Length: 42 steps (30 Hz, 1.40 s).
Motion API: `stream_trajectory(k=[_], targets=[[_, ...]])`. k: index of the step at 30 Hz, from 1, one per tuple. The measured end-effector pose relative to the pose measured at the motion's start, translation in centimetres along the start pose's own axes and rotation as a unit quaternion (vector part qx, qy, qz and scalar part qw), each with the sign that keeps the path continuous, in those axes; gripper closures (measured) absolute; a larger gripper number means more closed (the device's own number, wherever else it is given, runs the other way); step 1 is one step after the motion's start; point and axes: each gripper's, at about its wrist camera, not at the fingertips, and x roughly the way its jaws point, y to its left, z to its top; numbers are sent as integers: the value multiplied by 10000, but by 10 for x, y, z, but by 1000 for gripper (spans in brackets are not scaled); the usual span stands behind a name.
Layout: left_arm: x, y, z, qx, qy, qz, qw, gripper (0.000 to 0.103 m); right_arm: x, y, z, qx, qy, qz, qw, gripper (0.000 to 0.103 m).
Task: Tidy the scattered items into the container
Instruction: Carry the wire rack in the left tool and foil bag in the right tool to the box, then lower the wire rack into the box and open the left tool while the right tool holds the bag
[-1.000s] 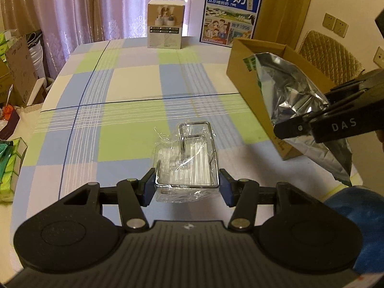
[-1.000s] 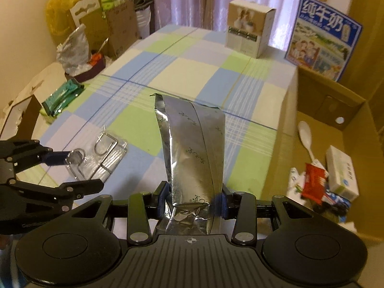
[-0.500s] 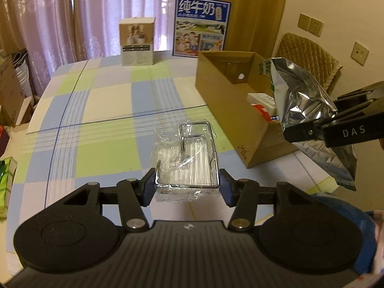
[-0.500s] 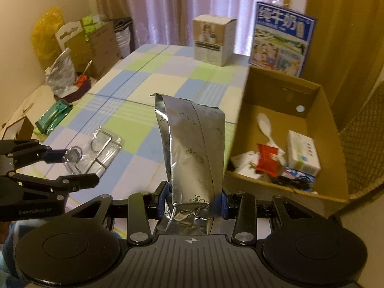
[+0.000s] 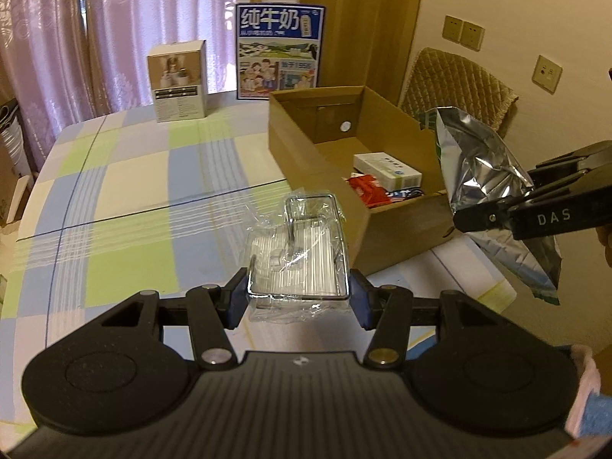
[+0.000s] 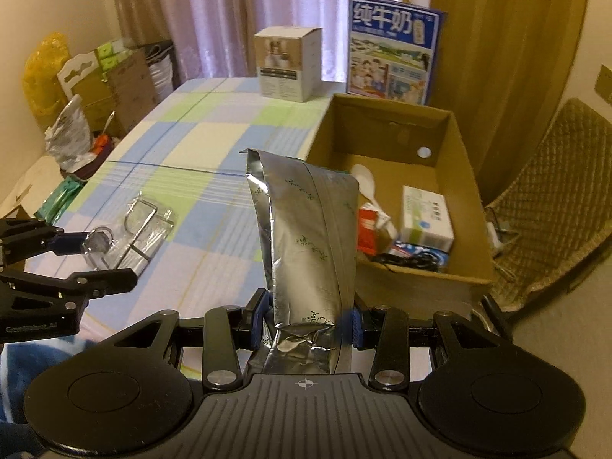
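My left gripper (image 5: 298, 300) is shut on a clear plastic pack with a wire metal rack (image 5: 300, 256) inside, held above the checked tablecloth just left of the open cardboard box (image 5: 294, 145). The right gripper (image 6: 308, 323) is shut on a silver foil pouch (image 6: 310, 237) that stands up between its pads, near the box's (image 6: 464, 153) front-left corner. Each gripper shows in the other's view: the right one (image 5: 493, 206) with the pouch (image 5: 478, 164) at the right, the left one (image 6: 95, 260) with the pack (image 6: 141, 229) at the left. Inside the box lie a white carton (image 6: 426, 220), a red packet (image 6: 369, 229) and a white spoon (image 6: 365, 179).
A small white product box (image 5: 178, 80) and a blue milk carton case (image 5: 279, 51) stand at the table's far edge. A wicker chair (image 6: 554, 206) sits right of the box. Cardboard boxes and bags (image 6: 95, 88) crowd the floor left of the table.
Both grippers have travelled right and slightly up with their loads. The cardboard box has come into fuller view, and its inside now shows in both views.
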Motion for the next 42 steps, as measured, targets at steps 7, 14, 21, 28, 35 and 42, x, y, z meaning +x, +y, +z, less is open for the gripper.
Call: stream_trajectory(k=[7, 14, 21, 28, 35, 42], targets=[[14, -22, 13, 68, 19, -212, 9998, 55, -4, -26, -7, 215, 35, -135, 9997, 64], [28, -45, 31, 141, -14, -436, 9989, 55, -7, -45, -4, 311, 25, -229, 9992, 64], [42, -60, 48, 202, -31, -565, 9982, 55, -4, -61, 3, 343, 33, -294, 9990, 64], [57, -66, 64, 233, -40, -616, 9978, 55, 3, -72, 14, 343, 34, -331, 9989, 64], [72, -69, 79, 282, -34, -653, 9975, 55, 12, -84, 26, 364, 37, -340, 9987, 64], [89, -63, 91, 182, -5, -700, 9974, 55, 21, -93, 39, 361, 39, -339, 9988, 64]])
